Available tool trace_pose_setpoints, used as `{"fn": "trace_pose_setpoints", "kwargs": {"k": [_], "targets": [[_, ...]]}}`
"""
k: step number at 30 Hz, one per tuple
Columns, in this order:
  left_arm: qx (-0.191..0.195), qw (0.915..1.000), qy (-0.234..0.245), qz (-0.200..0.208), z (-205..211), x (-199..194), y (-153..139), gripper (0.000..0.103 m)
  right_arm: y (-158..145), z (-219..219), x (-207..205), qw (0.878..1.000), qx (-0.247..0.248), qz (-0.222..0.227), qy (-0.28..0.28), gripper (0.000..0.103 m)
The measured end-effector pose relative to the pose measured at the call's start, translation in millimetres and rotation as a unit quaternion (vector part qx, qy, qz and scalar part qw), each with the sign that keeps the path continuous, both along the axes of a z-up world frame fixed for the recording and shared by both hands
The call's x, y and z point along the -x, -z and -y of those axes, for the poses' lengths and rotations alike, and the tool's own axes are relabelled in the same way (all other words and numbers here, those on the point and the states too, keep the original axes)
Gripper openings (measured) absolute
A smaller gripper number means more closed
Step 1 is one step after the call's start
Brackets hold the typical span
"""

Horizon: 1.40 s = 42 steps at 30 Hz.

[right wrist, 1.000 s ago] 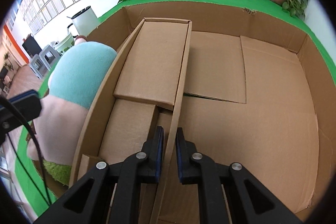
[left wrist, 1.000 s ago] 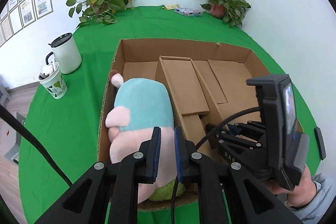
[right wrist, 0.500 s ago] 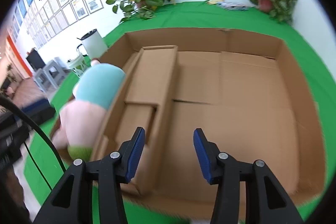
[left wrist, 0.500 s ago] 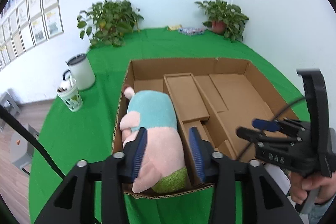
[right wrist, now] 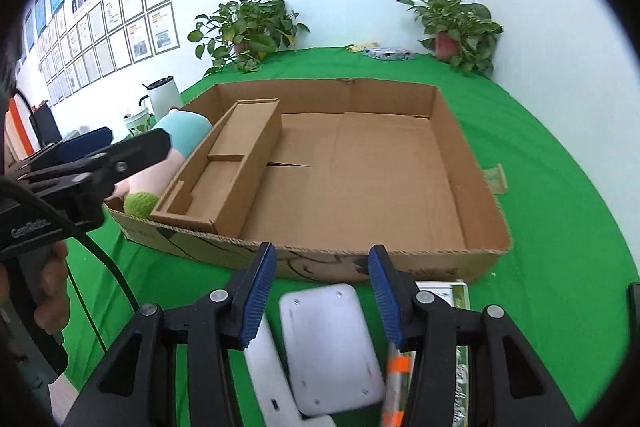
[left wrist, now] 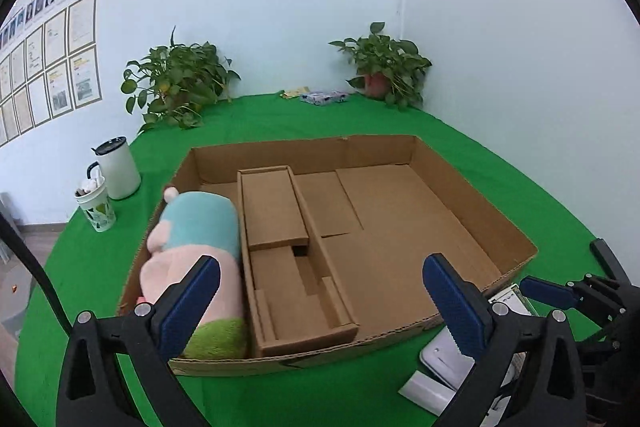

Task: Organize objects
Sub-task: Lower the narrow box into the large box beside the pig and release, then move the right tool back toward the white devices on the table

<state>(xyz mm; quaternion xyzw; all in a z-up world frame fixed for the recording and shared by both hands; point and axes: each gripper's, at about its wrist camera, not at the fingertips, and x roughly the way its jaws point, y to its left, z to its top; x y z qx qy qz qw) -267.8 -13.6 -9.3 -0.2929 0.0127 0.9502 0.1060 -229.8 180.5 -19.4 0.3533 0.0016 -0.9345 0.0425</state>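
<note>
Both grippers have pulled back out of the cardboard box (left wrist: 476, 187) and spread. Left wrist view: left gripper (left wrist: 324, 301) gapes wide, empty; plush toy (left wrist: 196, 255) lies along the box's left wall. Right wrist view: right gripper (right wrist: 322, 301) is moderately spread, empty, above a white device (right wrist: 330, 343) near the box.

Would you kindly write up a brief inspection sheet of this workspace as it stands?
Surface: green cloth over the table.
Job's things: plush toy in cardboard tray, left of its divider insert; white devices in front of the tray.
Clutter: white jug, paper cup, packets.
Grippers: left gripper open; right gripper open above the devices.
Cables: black cable.
Surroundings: two potted plants, framed papers.
</note>
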Motion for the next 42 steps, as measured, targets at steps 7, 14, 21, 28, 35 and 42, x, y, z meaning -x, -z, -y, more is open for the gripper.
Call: {"fn": "trace_pose_setpoints", "kwargs": {"k": [7, 14, 21, 28, 35, 42], "targets": [[0.002, 0.9999, 0.003, -0.015, -25.3, -17.4, 2.5, 0.102, 8.2, -17.2, -13.8, 1.0, -0.011, -0.003, 0.015, 0.051], [-0.001, 0.9991, 0.026, 0.034, -16.9, -22.1, 14.0, 0.003, 20.4, -28.2, -18.2, 0.999, -0.014, 0.007, 0.035, 0.008], [-0.05, 0.9981, -0.023, 0.029, 4.5, -28.9, 16.2, 0.094, 20.2, -28.8, -25.3, 0.999, -0.018, -0.007, 0.039, 0.081], [-0.061, 0.9975, -0.031, 0.018, 15.8, -41.5, 7.4, 0.099, 19.7, -29.3, -35.3, 1.0, -0.001, -0.014, 0.011, 0.081], [-0.08, 0.9957, -0.005, 0.046, 25.7, -63.9, 11.5, 0.099, 10.6, -23.3, -95.7, 0.991, 0.033, -0.055, -0.12, 0.081], [-0.097, 0.99, 0.031, 0.097, 27.9, -62.3, 43.2, 0.099, 42.8, -12.8, -124.4, 0.984, 0.08, -0.004, -0.159, 0.081]]}}
